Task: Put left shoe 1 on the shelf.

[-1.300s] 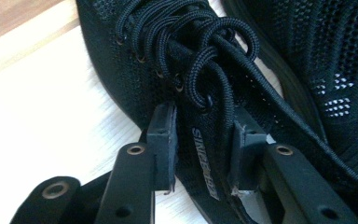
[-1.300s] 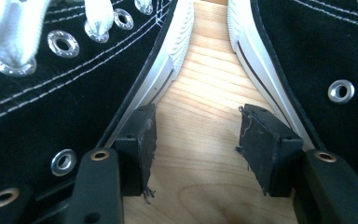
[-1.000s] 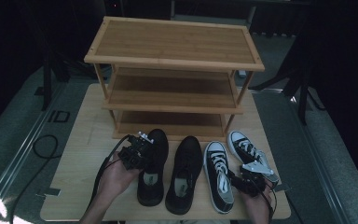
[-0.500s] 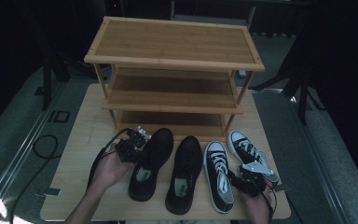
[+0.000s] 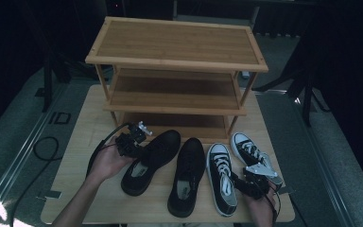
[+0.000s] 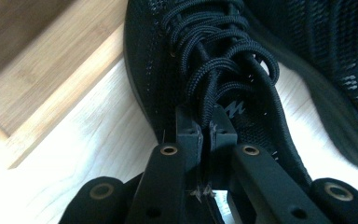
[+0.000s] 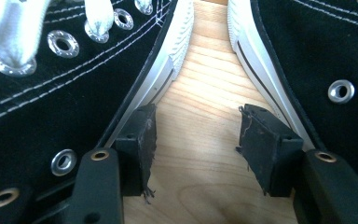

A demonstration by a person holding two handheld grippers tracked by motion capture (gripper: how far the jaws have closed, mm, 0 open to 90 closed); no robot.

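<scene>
Left gripper (image 6: 207, 128) pads hide what they pinch (lace or tongue?); black shoe's (image 6: 214, 70) toe cut off.

high: above, forward-down | gripper views: close — probably level, shoes (image 5: 151, 161) shared

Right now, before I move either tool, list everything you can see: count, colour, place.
rack: 1, light wood, three shelves, back of the table
table: 1, pale wood, under it all
black shoes: 2, all black; left shoe angled toward the rack, tongue pinched in the left tool; right shoe lying beside it
sneakers: 2, black with white toes and laces; one right of the black shoes, the other at the far right
cable: 1, black, on the grey floor left of the table
left tool: black, shut on the left shoe
right tool: black, open, down between the two sneakers
hands: 2, one on each tool, at the near edge
</scene>
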